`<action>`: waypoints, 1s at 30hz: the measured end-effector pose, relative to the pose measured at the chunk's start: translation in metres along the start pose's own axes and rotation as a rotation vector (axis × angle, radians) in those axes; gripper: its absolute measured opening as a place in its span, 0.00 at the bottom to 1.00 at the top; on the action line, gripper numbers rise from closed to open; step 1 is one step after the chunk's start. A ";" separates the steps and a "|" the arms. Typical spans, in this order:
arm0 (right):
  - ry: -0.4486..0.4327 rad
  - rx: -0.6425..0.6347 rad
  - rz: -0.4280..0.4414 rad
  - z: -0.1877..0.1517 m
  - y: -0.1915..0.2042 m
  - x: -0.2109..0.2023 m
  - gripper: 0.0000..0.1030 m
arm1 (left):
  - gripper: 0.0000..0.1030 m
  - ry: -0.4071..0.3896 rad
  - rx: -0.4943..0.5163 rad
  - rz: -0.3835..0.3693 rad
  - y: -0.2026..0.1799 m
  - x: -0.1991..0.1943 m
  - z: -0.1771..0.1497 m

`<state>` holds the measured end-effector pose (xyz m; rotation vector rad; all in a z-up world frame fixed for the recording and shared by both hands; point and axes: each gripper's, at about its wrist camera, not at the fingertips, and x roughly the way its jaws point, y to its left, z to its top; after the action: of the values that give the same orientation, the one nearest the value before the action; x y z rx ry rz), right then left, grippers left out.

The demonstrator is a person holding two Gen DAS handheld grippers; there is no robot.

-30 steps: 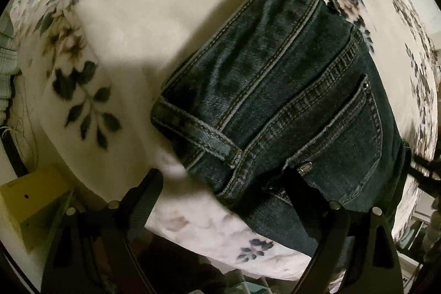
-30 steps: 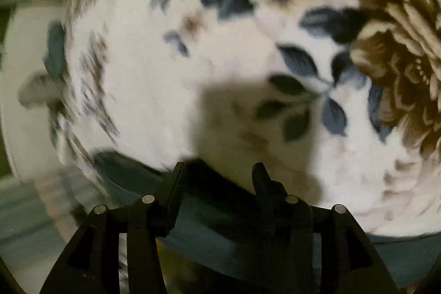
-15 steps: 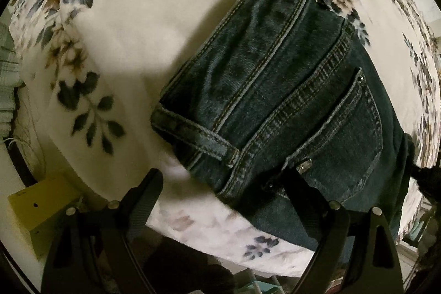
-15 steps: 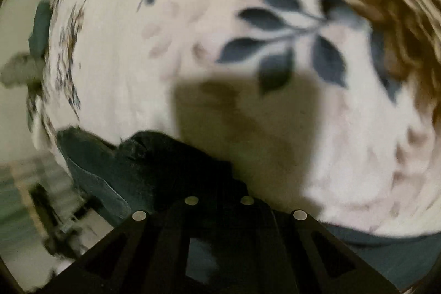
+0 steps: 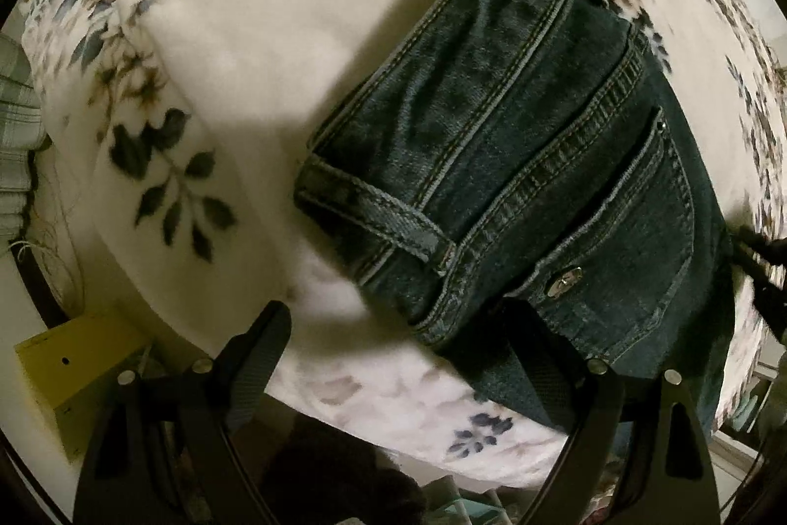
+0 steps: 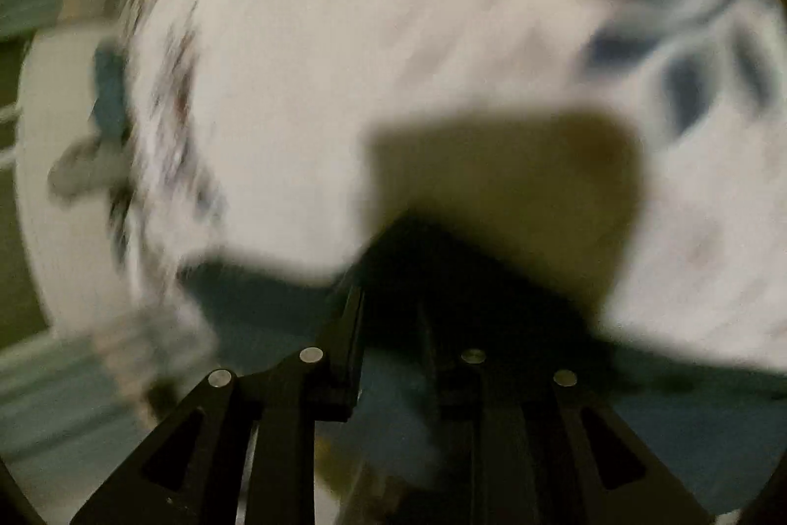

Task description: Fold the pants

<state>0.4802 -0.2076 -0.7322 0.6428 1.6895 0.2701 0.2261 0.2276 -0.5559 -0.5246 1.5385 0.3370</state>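
Dark blue jeans (image 5: 531,161) lie folded on a floral blanket (image 5: 246,33), waistband and back pocket facing me. My left gripper (image 5: 393,328) is open and hovers above the near corner of the jeans, its right finger over the denim by the pocket rivet. In the blurred right wrist view, my right gripper (image 6: 388,303) has its fingers close together around dark denim (image 6: 275,303) at the blanket's edge. The right gripper's dark tip also shows at the right rim of the left wrist view (image 5: 760,259).
A yellow box (image 5: 74,372) sits below the bed edge at lower left. Plaid fabric (image 5: 15,141) lies at the far left. The blanket (image 6: 393,57) fills most of the right wrist view.
The right gripper closed from open onto the jeans' edge and is now moving fast, blurring its view. The left gripper stays open and has hardly moved.
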 end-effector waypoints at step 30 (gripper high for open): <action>-0.168 -0.045 0.099 -0.019 0.001 -0.040 0.83 | 0.92 -0.075 0.207 0.033 -0.045 -0.049 -0.033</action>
<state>0.4664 -0.2253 -0.6944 0.6974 1.4901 0.3145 0.2205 0.1776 -0.5012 -0.3207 1.4903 0.2171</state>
